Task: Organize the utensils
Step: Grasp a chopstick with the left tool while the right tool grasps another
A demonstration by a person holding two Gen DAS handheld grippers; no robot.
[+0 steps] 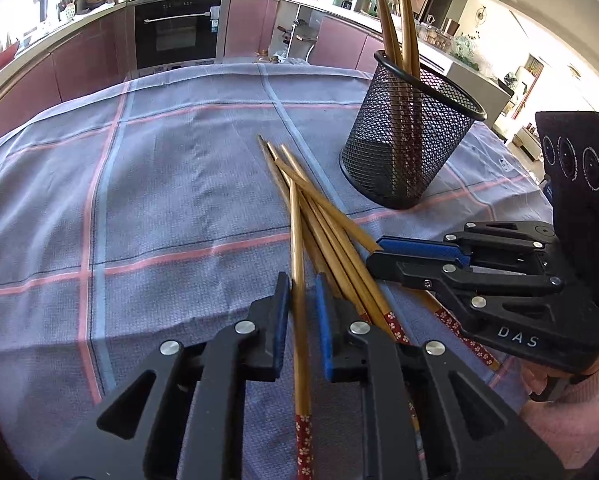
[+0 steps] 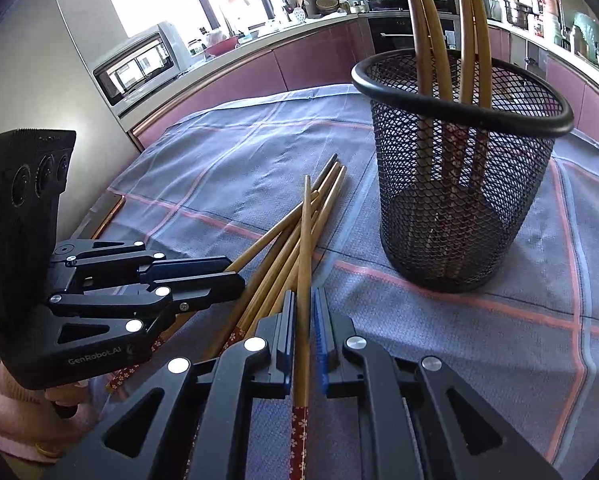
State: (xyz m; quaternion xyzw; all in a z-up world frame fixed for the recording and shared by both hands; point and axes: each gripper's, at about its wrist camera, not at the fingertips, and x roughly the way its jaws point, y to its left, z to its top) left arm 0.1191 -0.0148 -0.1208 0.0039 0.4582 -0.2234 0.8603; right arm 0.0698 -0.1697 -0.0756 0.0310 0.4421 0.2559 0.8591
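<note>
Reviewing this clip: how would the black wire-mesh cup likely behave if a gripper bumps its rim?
The black wire-mesh cup looks light and stands tall, so it may slide or tip on the checked cloth. The long bamboo chopsticks leaning inside probably raise its balance point.

- One black mesh holder (image 2: 455, 184) is standing at the right of the frame.
- Four chopsticks (image 2: 427, 40) are sticking up out of it.
- About six loose chopsticks (image 2: 299, 224) are lying at centre on the bench; the overlap is hiding the exact count.
- One checked cloth (image 2: 239, 152) is covering the bench.
- Two tongs, left (image 1: 302, 308) and right (image 2: 303, 320), are showing.
</note>
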